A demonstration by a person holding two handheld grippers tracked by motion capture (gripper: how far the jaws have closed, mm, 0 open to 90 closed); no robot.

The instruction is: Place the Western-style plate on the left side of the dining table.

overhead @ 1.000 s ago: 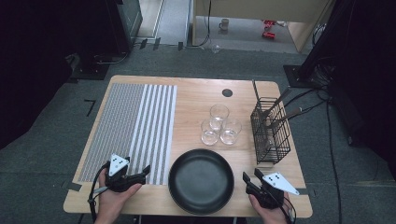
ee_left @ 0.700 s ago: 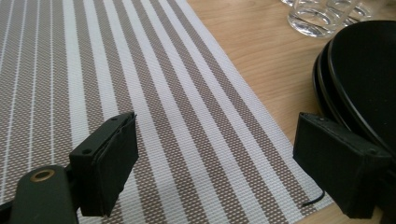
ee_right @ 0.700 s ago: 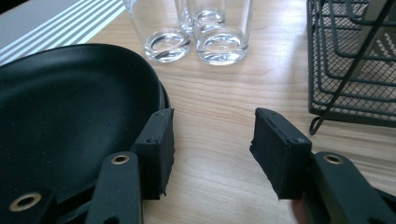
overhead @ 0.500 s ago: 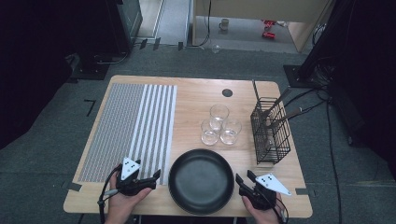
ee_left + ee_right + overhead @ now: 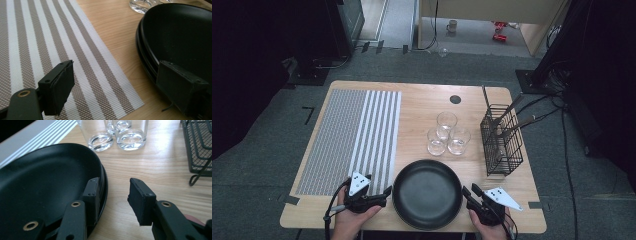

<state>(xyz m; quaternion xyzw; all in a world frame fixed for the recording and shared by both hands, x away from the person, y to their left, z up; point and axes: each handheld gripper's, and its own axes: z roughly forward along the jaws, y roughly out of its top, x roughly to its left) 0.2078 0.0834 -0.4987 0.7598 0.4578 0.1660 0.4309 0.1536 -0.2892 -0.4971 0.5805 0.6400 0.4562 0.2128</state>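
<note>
The wooden table [image 5: 422,100] carries everything, and the striped placemat [image 5: 352,135] covers its 9 o'clock half, reaching from the far edge almost to the near one. At 6 o'clock, close to the near edge, sits the black plate [image 5: 427,194] — in the gripper views it looks like two plates stacked, rims one over the other [image 5: 147,57]. A black wire basket [image 5: 501,140] stands at 3 o'clock with utensil handles leaning out of it. Three clear glasses [image 5: 446,134] cluster near the centre, just toward 12 o'clock of the plate and touching one another.

The left gripper [image 5: 379,196] rests at the plate's 9 o'clock rim, over the near corner of the placemat. Its jaws are spread wide: in the left gripper view [image 5: 117,85] one jaw hangs above the stripes and the other lies beside the plate's rim, whether touching I cannot tell.

The right gripper [image 5: 469,193] sits at the plate's 3 o'clock rim, jaws parted — in the right gripper view [image 5: 113,200] one jaw is over the rim, the other above bare wood outside it.
</note>
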